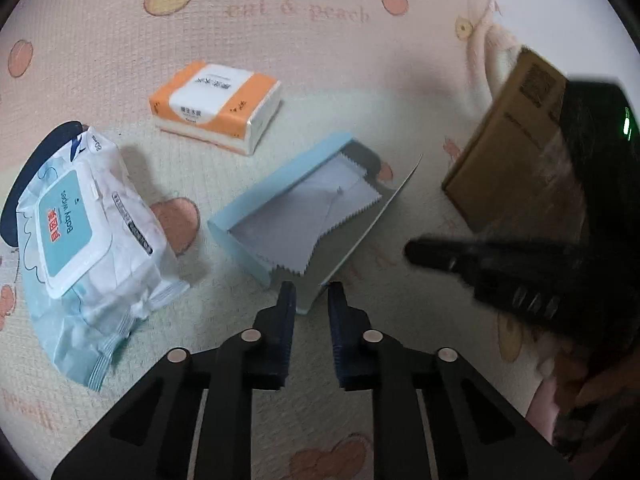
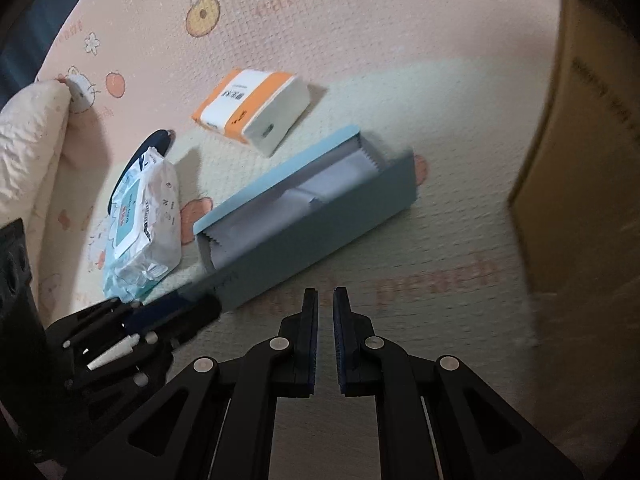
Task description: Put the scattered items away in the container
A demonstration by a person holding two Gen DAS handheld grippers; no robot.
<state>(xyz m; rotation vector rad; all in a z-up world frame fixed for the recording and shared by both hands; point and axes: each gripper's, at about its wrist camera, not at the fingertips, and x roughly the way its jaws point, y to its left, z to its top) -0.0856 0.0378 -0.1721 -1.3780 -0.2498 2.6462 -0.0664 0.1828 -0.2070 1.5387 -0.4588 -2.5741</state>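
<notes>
A light blue open box lies on the play mat with a grey cloth inside. My left gripper has its jaws narrowed on the box's near corner, which sits pinched between the pads. In the right wrist view it appears blurred at that same corner of the box. My right gripper is shut on nothing, just above the mat in front of the box's long side. An orange and white tissue pack and a baby wipes pack lie to the left.
A brown cardboard box stands at the right, also tall along the right edge. A dark blue flat thing lies under the wipes. A cream cushion borders the mat at the left. A hand holds the right gripper.
</notes>
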